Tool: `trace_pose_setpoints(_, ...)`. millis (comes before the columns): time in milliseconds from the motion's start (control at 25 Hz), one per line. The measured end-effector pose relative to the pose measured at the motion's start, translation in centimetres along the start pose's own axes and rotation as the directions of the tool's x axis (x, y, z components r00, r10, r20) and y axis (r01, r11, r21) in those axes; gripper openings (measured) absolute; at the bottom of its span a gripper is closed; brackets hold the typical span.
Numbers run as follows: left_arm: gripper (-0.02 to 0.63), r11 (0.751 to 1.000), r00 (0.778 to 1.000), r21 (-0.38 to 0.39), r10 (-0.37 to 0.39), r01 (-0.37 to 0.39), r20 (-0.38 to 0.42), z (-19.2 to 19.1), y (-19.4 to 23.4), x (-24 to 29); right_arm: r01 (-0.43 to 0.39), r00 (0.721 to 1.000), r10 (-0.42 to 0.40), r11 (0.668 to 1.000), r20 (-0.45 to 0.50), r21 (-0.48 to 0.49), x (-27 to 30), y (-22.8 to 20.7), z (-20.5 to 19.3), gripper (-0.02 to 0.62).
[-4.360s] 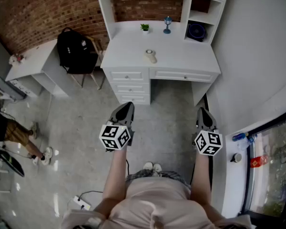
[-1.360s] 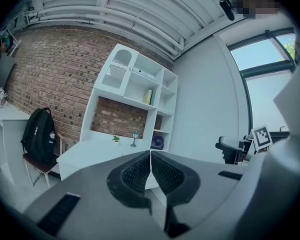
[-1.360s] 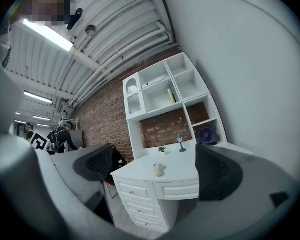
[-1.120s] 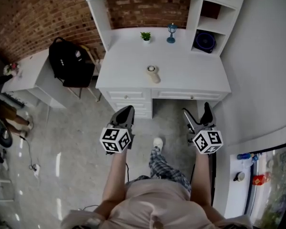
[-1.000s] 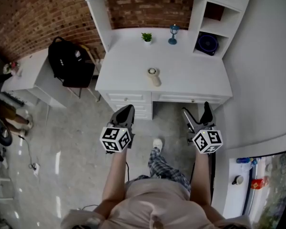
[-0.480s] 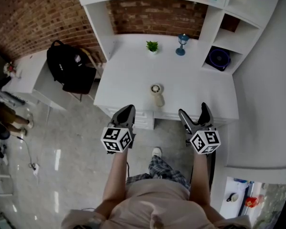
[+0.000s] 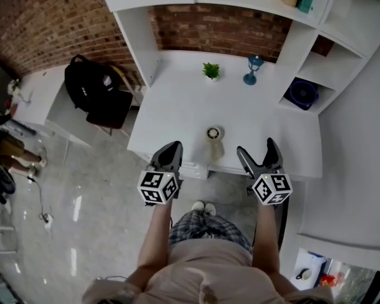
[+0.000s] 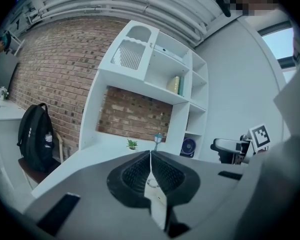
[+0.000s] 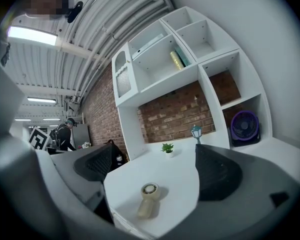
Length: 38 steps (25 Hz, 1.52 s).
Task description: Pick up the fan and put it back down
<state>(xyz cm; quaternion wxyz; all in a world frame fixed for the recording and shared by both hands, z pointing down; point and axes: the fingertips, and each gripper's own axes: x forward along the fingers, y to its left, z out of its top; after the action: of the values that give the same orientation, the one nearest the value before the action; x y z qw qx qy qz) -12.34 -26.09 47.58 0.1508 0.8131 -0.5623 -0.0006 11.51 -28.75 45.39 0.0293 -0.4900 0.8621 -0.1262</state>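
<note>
- Your right gripper (image 7: 256,149) is spread wide with nothing between its jaws. The small cream fan (image 9: 148,199) lies on its side on the desk (image 7: 177,106), near the jaws and a little to their left, not yet between them.
- To take it well, I'd shift left, straddle the handle crosswise and close firmly before lifting; it looks light and may roll.
- Your left gripper (image 7: 171,148) is clenched on nothing, at the desk's near edge with the fan to its right.
- Both forearms reach straight forward, grippers side by side.
</note>
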Motion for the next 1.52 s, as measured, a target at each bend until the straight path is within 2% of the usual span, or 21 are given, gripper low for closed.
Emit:
trace_pose_setpoints(280, 0.031, 1.0, 1.0, 0.004, -0.004, 0.004, -0.023, 0.1, 1.6, 2.4, -0.01, 0.999, 0.011, 1.0, -0.037, 0.01, 3.7, 0.8, -0.7, 0.514)
trace_pose_setpoints(520, 0.031, 1.0, 0.998, 0.007, 0.0, 0.001, -0.058, -1.4, 2.9, 4.7, -0.02, 0.99, 0.02, 1.0, -0.142, 0.001, 7.1, 1.5, -3.9, 0.514)
trace_pose_setpoints(680, 0.031, 1.0, 0.997, -0.008, 0.008, -0.008, -0.083, -2.7, 3.9, 6.5, -0.024, 0.973, 0.018, 0.999, -0.229, -0.025, 9.5, 2.0, -6.5, 0.514)
trace_pose_setpoints(920, 0.031, 0.996, 0.991, -0.069, 0.055, -0.063, -0.124, -5.9, 6.3, 8.7, -0.03, 0.929, 0.019, 0.999, -0.37, -0.024, 12.2, 2.6, -12.5, 0.512)
trace_pose_setpoints(1200, 0.031, 0.991, 0.981, -0.104, 0.064, -0.084, -0.185, -9.5, 6.9, 10.1, -0.004, 0.859, -0.028, 0.998, -0.511, -0.062, 13.5, 2.4, -18.9, 0.502)
trace_pose_setpoints(1320, 0.031, 0.99, 0.978, -0.115, 0.054, -0.079, -0.201, -10.7, 6.4, 10.1, -0.003, 0.833, -0.051, 0.995, -0.551, -0.097, 13.8, 2.2, -20.8, 0.466)
trace_pose_setpoints(1520, 0.031, 0.989, 0.972, -0.126, 0.049, -0.079, -0.229, -12.1, 5.9, 9.9, 0.017, 0.79, -0.097, 0.99, -0.605, -0.137, 13.6, 1.6, -23.1, 0.368)
